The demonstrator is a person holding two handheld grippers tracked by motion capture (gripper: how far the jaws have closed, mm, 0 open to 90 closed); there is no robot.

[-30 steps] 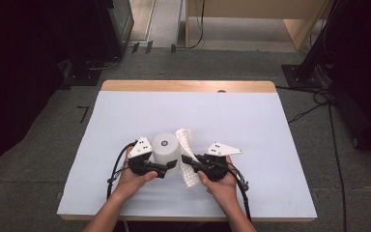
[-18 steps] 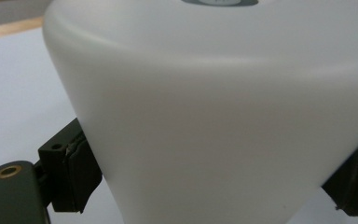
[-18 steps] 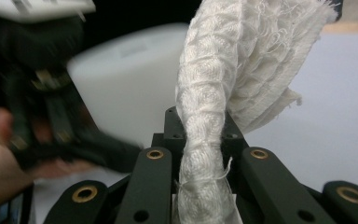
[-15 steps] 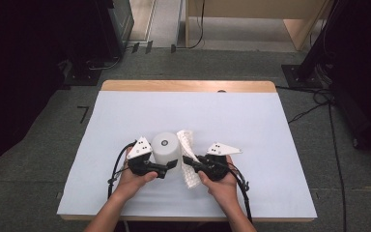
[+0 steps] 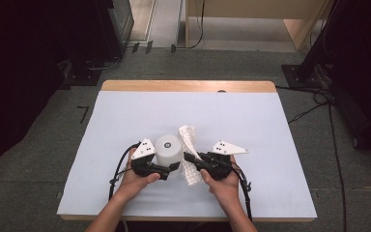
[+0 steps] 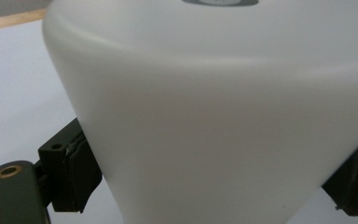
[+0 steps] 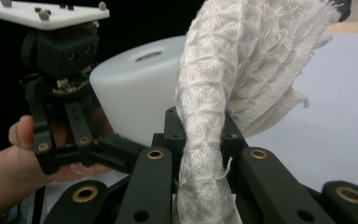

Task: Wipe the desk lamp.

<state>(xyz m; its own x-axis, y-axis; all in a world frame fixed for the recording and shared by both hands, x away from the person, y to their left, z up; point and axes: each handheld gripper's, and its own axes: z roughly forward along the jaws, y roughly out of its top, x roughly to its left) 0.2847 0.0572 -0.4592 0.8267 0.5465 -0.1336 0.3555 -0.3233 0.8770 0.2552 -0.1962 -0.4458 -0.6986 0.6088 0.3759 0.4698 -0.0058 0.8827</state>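
Cup pinned on the left, cloth pinched on the right, both near the table's front edge.

High view: the left gripper (image 5: 173, 167) clamps the white cup (image 5: 168, 150), which stands upside down on the table (image 5: 251, 121), most likely braced for wiping; the right gripper (image 5: 189, 157) holds the cloth (image 5: 188, 137) just beside the cup's right flank. Open sheet lies behind and to both sides; the front edge runs close under the hands. Left gripper view: the cup (image 6: 214, 121) looms up close, a pad (image 6: 77, 175) pressed to each side of its wall, jaws part-way closed around it. Right gripper view: jaws closed tight on the cloth (image 7: 205, 140), which stands up bunched and frayed, draping toward the cup (image 7: 140, 93); the left gripper (image 7: 100, 147) sits low at the cup's base.
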